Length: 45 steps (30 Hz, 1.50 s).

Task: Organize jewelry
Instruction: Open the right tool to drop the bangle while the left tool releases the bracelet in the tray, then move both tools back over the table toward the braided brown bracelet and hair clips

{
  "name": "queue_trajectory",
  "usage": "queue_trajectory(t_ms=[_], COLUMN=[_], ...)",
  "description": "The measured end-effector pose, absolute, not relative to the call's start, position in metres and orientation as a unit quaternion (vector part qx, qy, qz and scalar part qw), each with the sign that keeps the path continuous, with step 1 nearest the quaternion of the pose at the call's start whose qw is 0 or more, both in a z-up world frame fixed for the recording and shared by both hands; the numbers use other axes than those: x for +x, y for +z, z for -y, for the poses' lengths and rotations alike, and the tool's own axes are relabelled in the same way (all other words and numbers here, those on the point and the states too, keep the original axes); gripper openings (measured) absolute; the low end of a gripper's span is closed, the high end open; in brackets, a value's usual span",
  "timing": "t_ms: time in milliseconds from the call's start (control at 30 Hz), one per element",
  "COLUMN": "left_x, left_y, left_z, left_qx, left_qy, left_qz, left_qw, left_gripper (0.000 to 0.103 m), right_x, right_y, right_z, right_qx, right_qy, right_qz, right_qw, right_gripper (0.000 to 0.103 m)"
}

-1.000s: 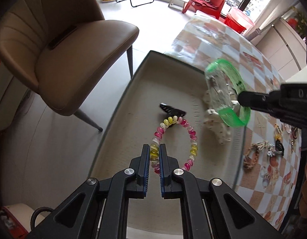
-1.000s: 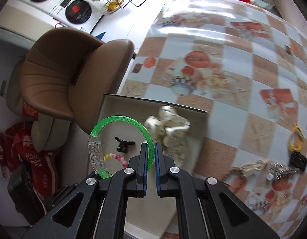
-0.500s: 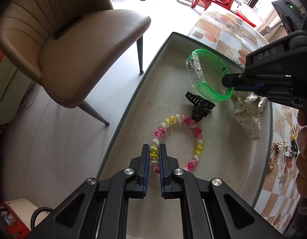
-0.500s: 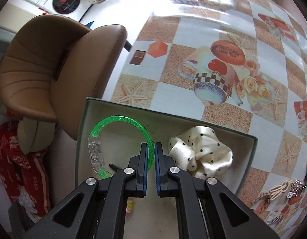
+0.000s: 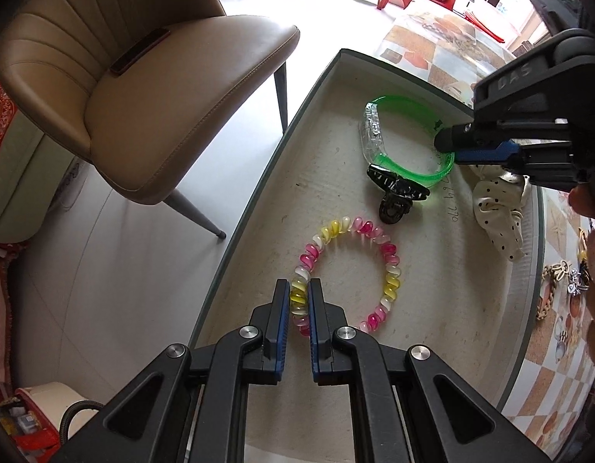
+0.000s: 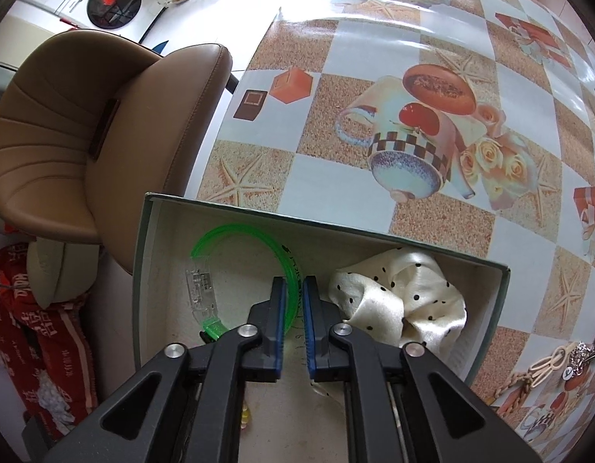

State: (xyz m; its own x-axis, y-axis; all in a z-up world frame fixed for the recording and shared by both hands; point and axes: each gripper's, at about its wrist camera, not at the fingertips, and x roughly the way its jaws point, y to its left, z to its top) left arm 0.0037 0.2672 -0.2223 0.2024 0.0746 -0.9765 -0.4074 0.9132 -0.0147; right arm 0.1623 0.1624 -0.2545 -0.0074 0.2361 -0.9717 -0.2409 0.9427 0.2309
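Note:
A pink, yellow and white beaded bracelet (image 5: 390, 266) lies on the floor of an open grey-green box (image 5: 258, 177). My left gripper (image 5: 297, 289) is shut on its near side. A green translucent bangle (image 6: 235, 231) with a clear clasp lies flat in the box's far corner. Its band runs between the pads of my right gripper (image 6: 294, 283), whose jaws are opening, with a slight gap beside the band. In the left wrist view the right gripper (image 5: 444, 142) reaches in from the right over the bangle (image 5: 397, 102).
A black hair claw (image 5: 397, 189) and a white polka-dot scrunchie (image 6: 397, 289) also lie in the box. Keys and a cream chain (image 6: 548, 362) sit on the patterned tablecloth (image 6: 374, 58). A tan chair (image 5: 143, 77) stands beside the table. A person's hand (image 5: 590, 200) holds the right gripper.
Both grippers came down into the box. The green bangle went from hanging above the box to lying on its floor, and the right jaws parted slightly. The left grip is unchanged.

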Motion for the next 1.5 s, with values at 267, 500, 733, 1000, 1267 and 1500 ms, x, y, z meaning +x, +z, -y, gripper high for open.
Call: queue_trajectory(t_ms=[267, 500, 733, 1000, 1267, 1500], left_x=[0.007, 0.014, 0.019, 0.02, 0.021, 0.025], left_y=[-0.215, -0.216, -0.209, -0.188, -0.183, -0.181], left_z=[-0.253, -0.245, -0.239, -0.21, -0.183, -0.155], left_qx=[-0.117, -0.097, -0.081, -0.033, -0.004, -0.001], left_qy=[0.147, 0.14, 0.144, 0.139, 0.108, 0.071], left_qz=[-0.618, -0.626, -0.619, -0.606, -0.614, -0.625], left_qw=[0.764, 0.761, 0.768, 0.782, 0.782, 0.777], left_gripper=[0.012, 0.012, 0.103, 0.103, 0.103, 0.103], right_x=[0.146, 0.122, 0.105, 0.087, 0.068, 0.057], right_y=[-0.217, -0.195, -0.184, -0.173, -0.175, -0.174], right_z=[-0.149, -0.113, -0.066, -0.016, 0.047, 0.105], right_qx=[0.021, 0.038, 0.07, 0.092, 0.114, 0.14], right_qy=[0.206, 0.204, 0.181, 0.15, 0.098, 0.051], right_qz=[-0.667, -0.662, -0.666, -0.663, -0.673, -0.672], right_qw=[0.716, 0.72, 0.72, 0.728, 0.724, 0.726], right_gripper=[0.041, 0.042, 0.042, 0.044, 0.063, 0.077])
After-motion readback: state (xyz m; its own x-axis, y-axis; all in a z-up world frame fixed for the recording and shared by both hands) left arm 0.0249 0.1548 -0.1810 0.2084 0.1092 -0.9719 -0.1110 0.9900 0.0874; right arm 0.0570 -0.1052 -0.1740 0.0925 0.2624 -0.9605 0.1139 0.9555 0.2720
